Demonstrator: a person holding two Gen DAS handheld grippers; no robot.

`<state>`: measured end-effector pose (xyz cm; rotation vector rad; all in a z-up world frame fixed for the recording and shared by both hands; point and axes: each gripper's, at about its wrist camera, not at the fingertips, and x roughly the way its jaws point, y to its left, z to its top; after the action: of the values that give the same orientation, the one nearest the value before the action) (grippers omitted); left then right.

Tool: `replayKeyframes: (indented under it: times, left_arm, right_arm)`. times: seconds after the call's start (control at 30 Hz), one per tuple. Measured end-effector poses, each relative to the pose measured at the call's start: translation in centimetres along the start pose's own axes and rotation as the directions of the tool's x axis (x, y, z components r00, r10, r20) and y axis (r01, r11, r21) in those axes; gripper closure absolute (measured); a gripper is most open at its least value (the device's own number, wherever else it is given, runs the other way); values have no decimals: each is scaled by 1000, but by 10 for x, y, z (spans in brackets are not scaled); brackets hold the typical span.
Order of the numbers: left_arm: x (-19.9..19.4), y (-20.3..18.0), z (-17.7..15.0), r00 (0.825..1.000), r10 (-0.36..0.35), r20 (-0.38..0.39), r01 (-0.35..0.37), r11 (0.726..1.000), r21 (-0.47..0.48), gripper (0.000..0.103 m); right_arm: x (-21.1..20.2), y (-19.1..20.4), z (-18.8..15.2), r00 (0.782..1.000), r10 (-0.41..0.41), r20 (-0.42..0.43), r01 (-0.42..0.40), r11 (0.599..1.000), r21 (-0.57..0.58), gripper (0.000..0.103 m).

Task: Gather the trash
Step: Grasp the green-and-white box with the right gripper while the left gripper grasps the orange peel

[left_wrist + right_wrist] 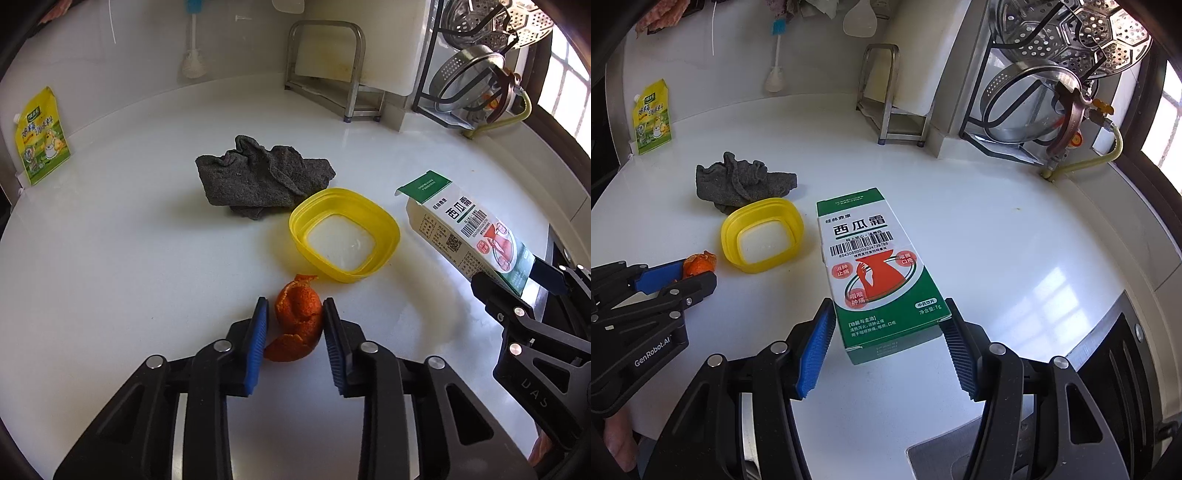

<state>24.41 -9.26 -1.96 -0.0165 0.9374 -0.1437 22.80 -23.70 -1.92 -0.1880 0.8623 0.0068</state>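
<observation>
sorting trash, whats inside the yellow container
The yellow container is open and looks empty: only its pale bottom shows. The near wall hides a strip of the bottom.

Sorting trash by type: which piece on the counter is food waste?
The orange peel between the left gripper pads; the medicine box is cardboard.
</observation>
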Motion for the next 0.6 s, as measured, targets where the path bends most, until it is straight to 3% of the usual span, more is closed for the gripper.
replayKeyframes:
  times: [0.33, 0.6]
  left_arm:
    - [-25, 21, -7, 999, 8, 52, -7, 1000, -22, 80]
    - [-66, 28, -32, 995, 37, 91, -37, 999, 7, 80]
  right_arm:
    - [-7, -13, -14, 998, 55, 16, -56, 994, 98, 46]
    - [-38, -19, -48, 997, 70, 43, -76, 980, 183, 46]
